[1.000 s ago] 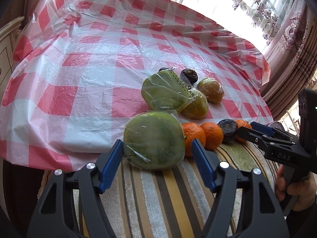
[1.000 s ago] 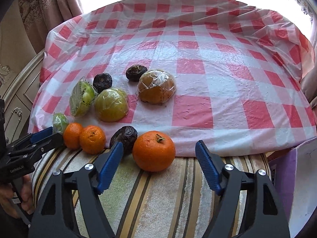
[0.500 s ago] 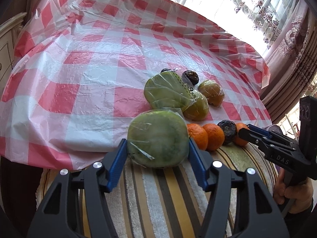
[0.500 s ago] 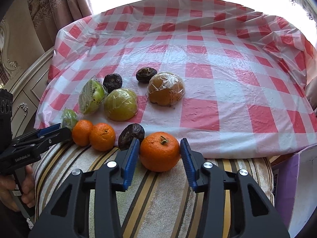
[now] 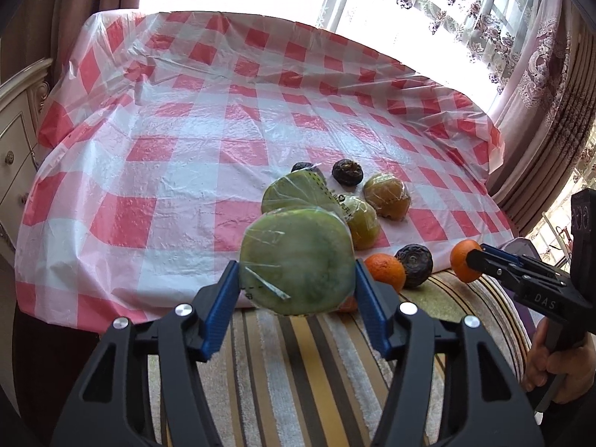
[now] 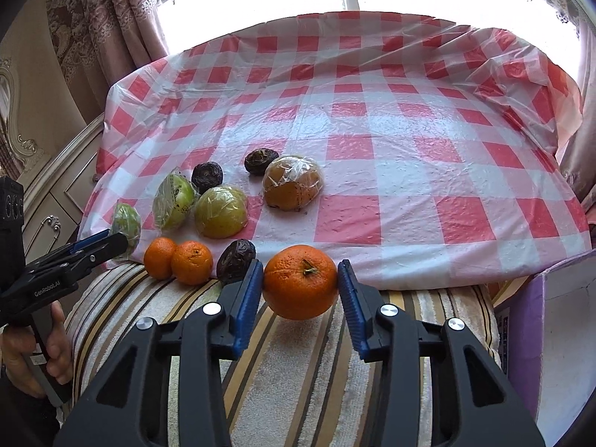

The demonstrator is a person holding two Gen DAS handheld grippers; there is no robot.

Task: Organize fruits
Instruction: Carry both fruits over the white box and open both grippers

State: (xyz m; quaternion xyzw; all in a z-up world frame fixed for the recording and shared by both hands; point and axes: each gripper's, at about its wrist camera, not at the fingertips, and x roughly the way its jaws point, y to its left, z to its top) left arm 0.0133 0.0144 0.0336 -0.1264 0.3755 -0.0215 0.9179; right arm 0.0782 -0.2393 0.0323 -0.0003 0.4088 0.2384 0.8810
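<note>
My left gripper (image 5: 296, 275) is shut on a plastic-wrapped green fruit (image 5: 296, 264) and holds it lifted above the striped towel (image 5: 298, 365). My right gripper (image 6: 301, 283) is shut on an orange (image 6: 301, 281), raised off the towel (image 6: 316, 365); it also shows in the left wrist view (image 5: 462, 260). Two small oranges (image 6: 178, 260) and a dark wrinkled fruit (image 6: 235, 260) lie at the towel's far edge. On the red checked cloth (image 6: 372, 130) lie wrapped green fruits (image 6: 221, 210), a wrapped brown fruit (image 6: 292, 182) and two dark fruits (image 6: 206, 177).
A purple box (image 6: 551, 320) stands at the right of the towel. A cream cabinet (image 5: 18, 130) stands left of the table. Curtains and a bright window lie behind the table. The far half of the cloth holds nothing.
Both grippers closed on their fruit, the left on the wrapped green fruit and the right on the orange, and lifted them off the towel.
</note>
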